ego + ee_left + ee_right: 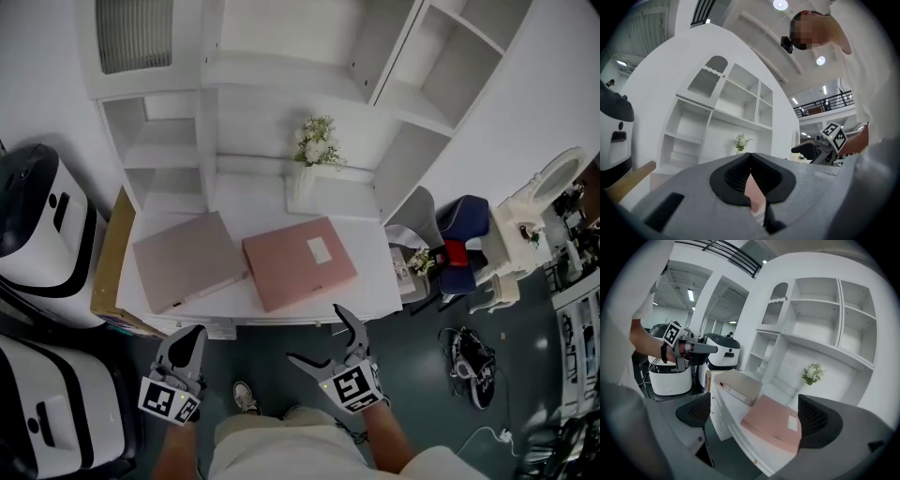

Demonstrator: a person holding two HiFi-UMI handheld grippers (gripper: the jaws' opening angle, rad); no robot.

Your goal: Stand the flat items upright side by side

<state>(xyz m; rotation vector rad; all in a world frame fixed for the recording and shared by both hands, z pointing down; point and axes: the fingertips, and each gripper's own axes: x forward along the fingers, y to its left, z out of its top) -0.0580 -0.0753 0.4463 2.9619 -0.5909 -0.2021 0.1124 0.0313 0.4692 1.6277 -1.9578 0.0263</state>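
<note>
The pink folder (300, 262) and the beige folder (187, 260) lie flat just beside each other on the white counter (244, 202), beige on your left, with a vase of flowers (314, 155) behind them. Your right gripper (317, 336) hangs off the counter's front edge below the pink folder, jaws spread wide and holding nothing. Your left gripper (190, 335) hangs below the beige folder with its jaws closed together, empty.

two box files are laid flat on the desktop (370, 281) of a shelving unit (281, 56), the left box file (187, 260) just beside the right box file (300, 262). a vase of flowers (314, 159) is set behind them, at the far side. a cardboard sheet (111, 248) is leaned against the desk's left end, and a chair (459, 234) is placed to the right. the left gripper (187, 337) and right gripper (319, 336) are held before the near edge.
</note>
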